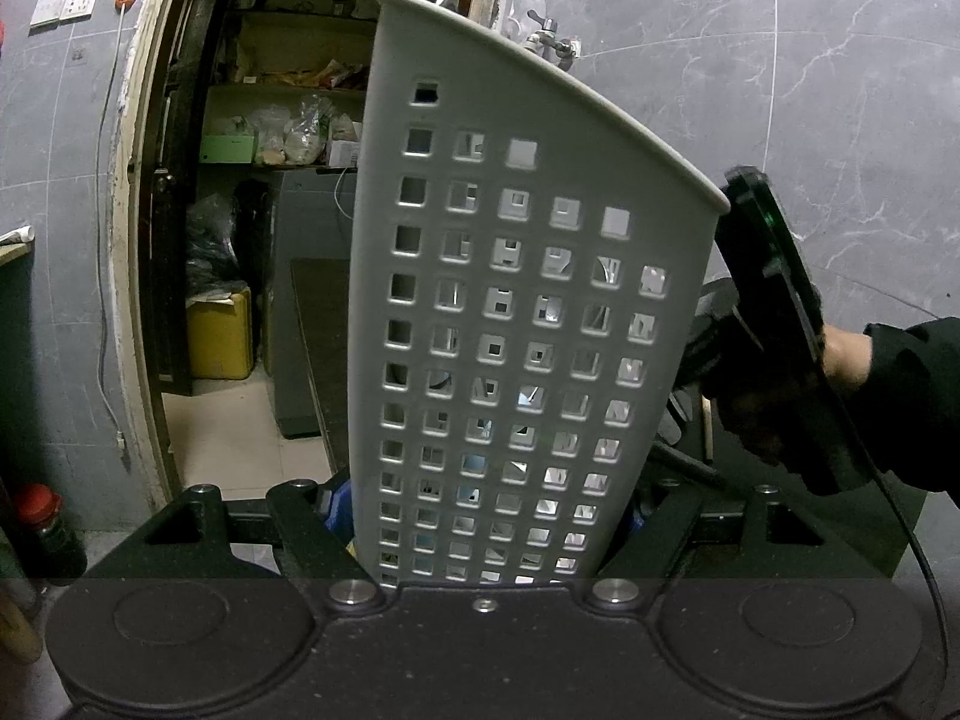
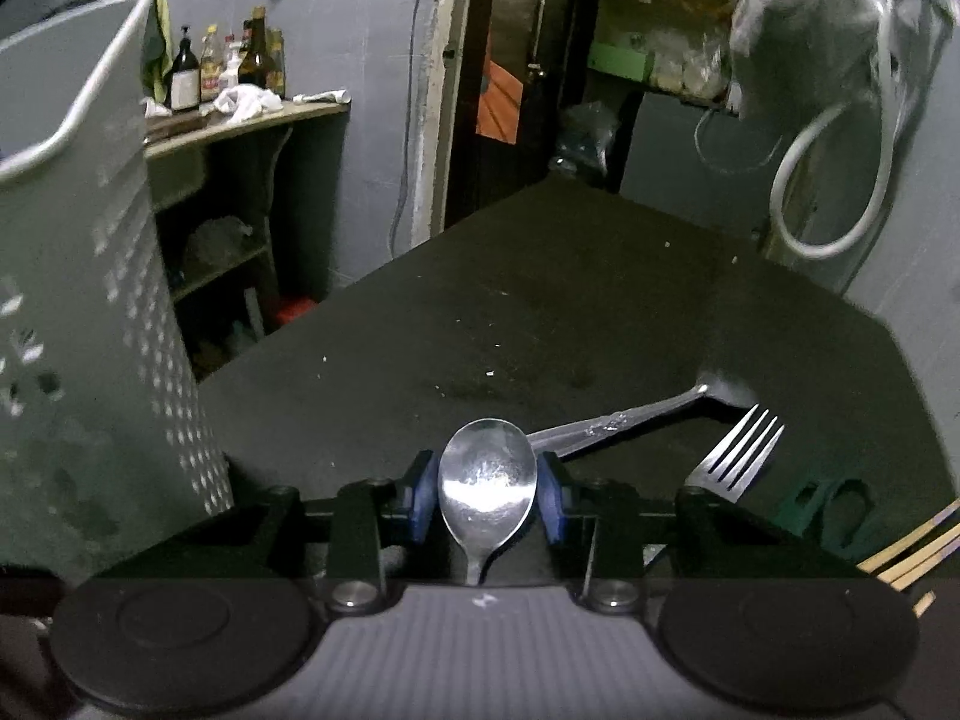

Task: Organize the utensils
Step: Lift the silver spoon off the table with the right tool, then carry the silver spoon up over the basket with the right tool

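In the left wrist view a white perforated utensil holder point(image 1: 510, 276) stands tilted, and my left gripper point(image 1: 480, 510) is shut on its lower part. Some metal shows dimly through the holes. The holder point(image 2: 90, 300) also rises at the left of the right wrist view. My right gripper point(image 2: 487, 483) is shut on a steel spoon point(image 2: 487, 474); its blue pads point(image 2: 420, 498) press the sides of the bowl and the handle runs back toward the camera. Another spoon point(image 2: 630, 417) and a fork point(image 2: 738, 450) lie on the black table point(image 2: 540, 300) just beyond. A hand carries the right gripper point(image 1: 768, 300) beside the holder's rim.
Wooden sticks point(image 2: 906, 558) and a green object point(image 2: 822, 504) lie at the table's near right edge. A shelf with bottles point(image 2: 228, 72) stands at back left, a white hose point(image 2: 840, 180) hangs at the right. A doorway with a yellow can point(image 1: 219, 330) is behind the holder.
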Available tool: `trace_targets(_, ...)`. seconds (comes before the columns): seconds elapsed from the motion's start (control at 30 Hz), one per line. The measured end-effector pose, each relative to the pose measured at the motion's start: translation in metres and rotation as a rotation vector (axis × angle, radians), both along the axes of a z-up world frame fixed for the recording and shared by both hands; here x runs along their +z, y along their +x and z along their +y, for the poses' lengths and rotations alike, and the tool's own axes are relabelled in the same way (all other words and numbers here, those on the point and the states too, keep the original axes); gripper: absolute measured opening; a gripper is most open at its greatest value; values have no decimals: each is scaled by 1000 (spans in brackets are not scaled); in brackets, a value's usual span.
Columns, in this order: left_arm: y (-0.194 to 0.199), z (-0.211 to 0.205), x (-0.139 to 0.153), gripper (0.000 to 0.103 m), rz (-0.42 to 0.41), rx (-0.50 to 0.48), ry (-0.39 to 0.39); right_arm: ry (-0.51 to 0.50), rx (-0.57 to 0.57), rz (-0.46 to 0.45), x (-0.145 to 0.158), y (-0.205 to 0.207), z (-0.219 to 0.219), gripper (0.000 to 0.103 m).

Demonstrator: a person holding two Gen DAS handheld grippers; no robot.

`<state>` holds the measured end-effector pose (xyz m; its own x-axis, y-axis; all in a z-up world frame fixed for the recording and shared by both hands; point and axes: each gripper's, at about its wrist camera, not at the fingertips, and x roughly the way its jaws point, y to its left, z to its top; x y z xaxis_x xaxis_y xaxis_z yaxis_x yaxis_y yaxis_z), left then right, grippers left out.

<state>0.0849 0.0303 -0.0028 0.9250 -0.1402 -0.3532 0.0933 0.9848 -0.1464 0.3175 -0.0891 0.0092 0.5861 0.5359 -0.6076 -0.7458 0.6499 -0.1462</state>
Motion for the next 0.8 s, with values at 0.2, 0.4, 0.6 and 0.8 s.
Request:
trace_targets(0.2, -1, -1, 0, 78, -1, 2, 0, -143, -4, -193, -8, -34, 6, 39)
trace_targets(0.4, -1, -1, 0, 78, -1, 2, -1, -148, -4, -241, -12, -55, 1, 39)
trace_targets(0.6, -1, -1, 0, 78, -2, 2, -1, -19, -52, -268, 3, -65, -19, 39)
trace_targets(0.8, -1, 0, 0, 78, -2, 2, -1, 174, -109, -308, 22, -82, -50, 39)
